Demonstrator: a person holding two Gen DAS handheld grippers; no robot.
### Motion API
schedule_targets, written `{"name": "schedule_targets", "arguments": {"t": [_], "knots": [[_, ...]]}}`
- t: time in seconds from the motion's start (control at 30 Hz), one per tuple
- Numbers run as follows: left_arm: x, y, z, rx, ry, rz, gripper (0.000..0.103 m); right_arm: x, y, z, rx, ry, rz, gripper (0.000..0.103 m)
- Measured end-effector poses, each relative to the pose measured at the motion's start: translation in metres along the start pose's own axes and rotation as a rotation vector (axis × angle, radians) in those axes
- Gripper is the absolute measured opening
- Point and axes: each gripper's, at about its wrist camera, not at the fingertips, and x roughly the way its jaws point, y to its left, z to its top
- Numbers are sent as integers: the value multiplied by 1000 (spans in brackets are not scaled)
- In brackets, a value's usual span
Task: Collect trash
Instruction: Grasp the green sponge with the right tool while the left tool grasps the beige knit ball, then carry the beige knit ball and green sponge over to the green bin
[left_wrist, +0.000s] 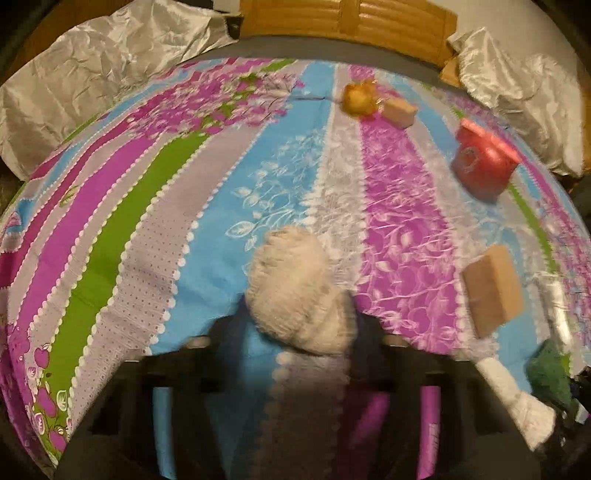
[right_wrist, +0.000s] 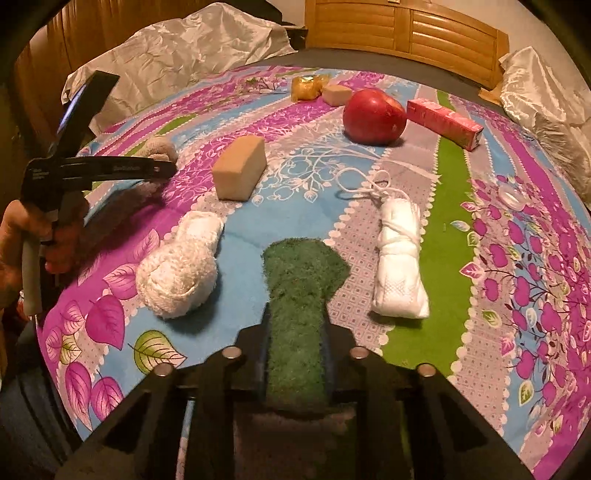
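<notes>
My left gripper (left_wrist: 295, 332) is shut on a fluffy beige cloth bundle (left_wrist: 291, 284), held over the striped bed sheet. It also shows in the right wrist view (right_wrist: 162, 162), at the far left, with the beige bundle (right_wrist: 160, 146) at its tip. My right gripper (right_wrist: 295, 332) is shut on a green scrub pad (right_wrist: 299, 295). On the bed lie a white fluffy cloth roll (right_wrist: 181, 266), a white tied bundle (right_wrist: 400, 258), two tan blocks (right_wrist: 242, 171) (right_wrist: 336, 94), a gold crumpled wrapper (right_wrist: 306, 86), a red apple (right_wrist: 373, 116) and a pink carton (right_wrist: 443, 122).
The bed has a colourful floral striped sheet (right_wrist: 443, 206). Silver satin pillows (right_wrist: 177, 48) (right_wrist: 546, 92) lie at the head, before a wooden headboard (right_wrist: 402, 29). A clear round lid (right_wrist: 511, 195) rests at the right.
</notes>
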Motion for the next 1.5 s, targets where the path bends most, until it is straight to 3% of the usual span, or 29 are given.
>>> {"name": "schedule_targets", "arguments": {"t": [0.27, 0.53, 0.73, 1.07, 1.5], "knots": [[-44, 12, -18, -38, -47, 15, 34, -42, 7, -13, 11, -65, -9, 17], [-81, 16, -52, -71, -19, -7, 34, -91, 24, -40, 32, -92, 19, 17], [-111, -4, -80, 26, -31, -1, 34, -119, 43, -65, 46, -106, 29, 17], [-139, -21, -116, 65, -12, -75, 34, -158, 46, -95, 99, -136, 10, 17], [-166, -33, -133, 130, -51, -96, 34, -212, 34, -115, 174, -215, -62, 17]]}}
